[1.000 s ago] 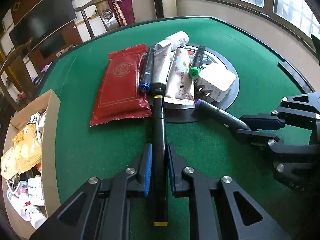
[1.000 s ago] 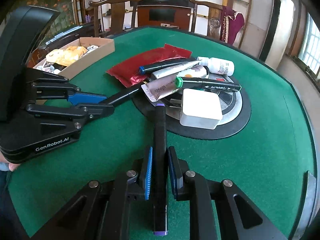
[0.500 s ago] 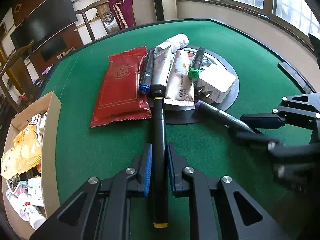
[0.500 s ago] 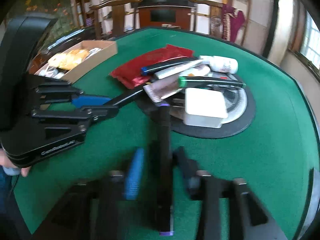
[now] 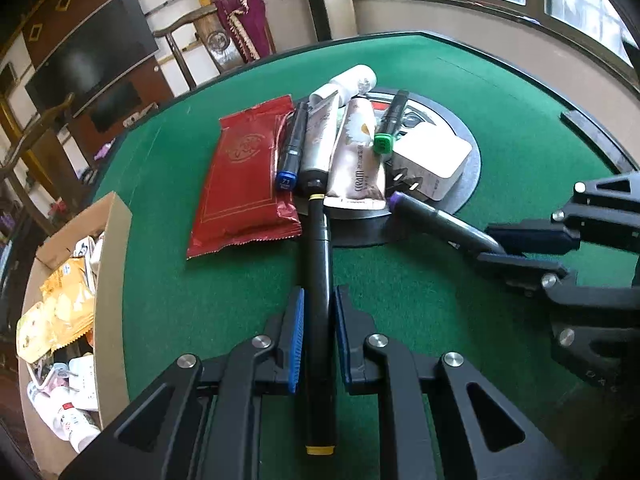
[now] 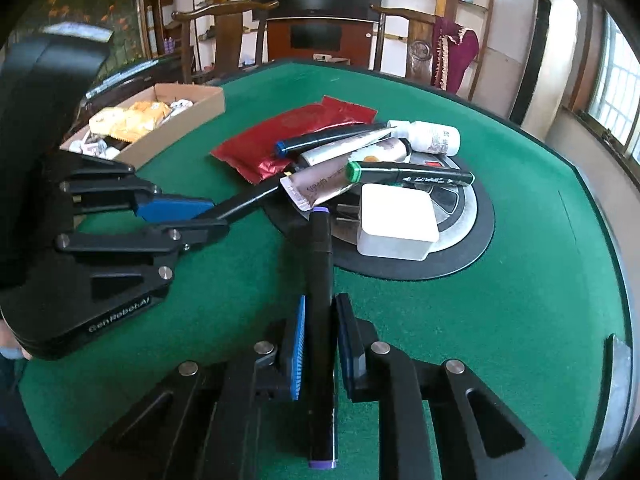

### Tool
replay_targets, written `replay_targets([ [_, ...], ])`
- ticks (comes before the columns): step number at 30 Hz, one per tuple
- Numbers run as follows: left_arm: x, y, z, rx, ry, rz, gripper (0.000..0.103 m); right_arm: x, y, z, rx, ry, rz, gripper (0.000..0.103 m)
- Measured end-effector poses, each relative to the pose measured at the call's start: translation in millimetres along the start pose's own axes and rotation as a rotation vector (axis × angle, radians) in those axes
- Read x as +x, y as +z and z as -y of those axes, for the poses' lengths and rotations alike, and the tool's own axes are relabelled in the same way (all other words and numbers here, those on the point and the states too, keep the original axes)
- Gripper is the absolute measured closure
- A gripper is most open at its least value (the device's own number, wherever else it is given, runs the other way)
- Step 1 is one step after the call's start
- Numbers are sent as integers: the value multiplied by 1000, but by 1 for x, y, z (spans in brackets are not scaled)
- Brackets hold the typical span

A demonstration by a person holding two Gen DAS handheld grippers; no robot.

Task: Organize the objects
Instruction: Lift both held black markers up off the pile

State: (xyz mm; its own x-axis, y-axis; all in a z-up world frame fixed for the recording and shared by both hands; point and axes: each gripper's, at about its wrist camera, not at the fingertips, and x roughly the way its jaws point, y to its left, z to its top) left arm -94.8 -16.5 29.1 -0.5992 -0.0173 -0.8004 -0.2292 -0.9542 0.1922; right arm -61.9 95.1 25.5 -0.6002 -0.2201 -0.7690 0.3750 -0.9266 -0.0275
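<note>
My left gripper (image 5: pixel 318 308) is shut on a black marker with yellow ends (image 5: pixel 318 248); its far tip lies against the pile of items. My right gripper (image 6: pixel 320 320) is shut on a black marker with purple ends (image 6: pixel 320 264), whose far tip rests at the edge of the round black disc (image 6: pixel 472 248). Each gripper also shows in the other's view: the right gripper (image 5: pixel 492 248) at the right, the left gripper (image 6: pixel 208 216) at the left. The pile holds a red packet (image 5: pixel 244 184), a blue-capped marker (image 5: pixel 292 148), a green-capped marker (image 5: pixel 390 124), cream tubes (image 5: pixel 358 160), a white charger (image 5: pixel 432 160) and a white bottle (image 5: pixel 356 78).
A cardboard box (image 5: pixel 108 280) with packets and small bottles sits at the left edge of the green felt table (image 5: pixel 520 120). Wooden chairs and a dark cabinet stand beyond the table's far side. Green felt shows bare to the right of the disc.
The right gripper's jaws stood apart and blurred around the purple marker half a second ago; now they are shut on it again. The left gripper and its marker have not moved.
</note>
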Motion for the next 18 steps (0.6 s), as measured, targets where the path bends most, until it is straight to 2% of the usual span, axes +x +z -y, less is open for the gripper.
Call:
replay_targets([
  [3,0,1,-5,-28,-42,-3,89,-1,1,5,31,17,5,87],
  [9,-8,3,-17,-90,-85,39,89,-7,3,10,77,60,26,87],
  [18,-26,7,-12,-91,-78,141,89,-15,6,16,152,105,61,87],
])
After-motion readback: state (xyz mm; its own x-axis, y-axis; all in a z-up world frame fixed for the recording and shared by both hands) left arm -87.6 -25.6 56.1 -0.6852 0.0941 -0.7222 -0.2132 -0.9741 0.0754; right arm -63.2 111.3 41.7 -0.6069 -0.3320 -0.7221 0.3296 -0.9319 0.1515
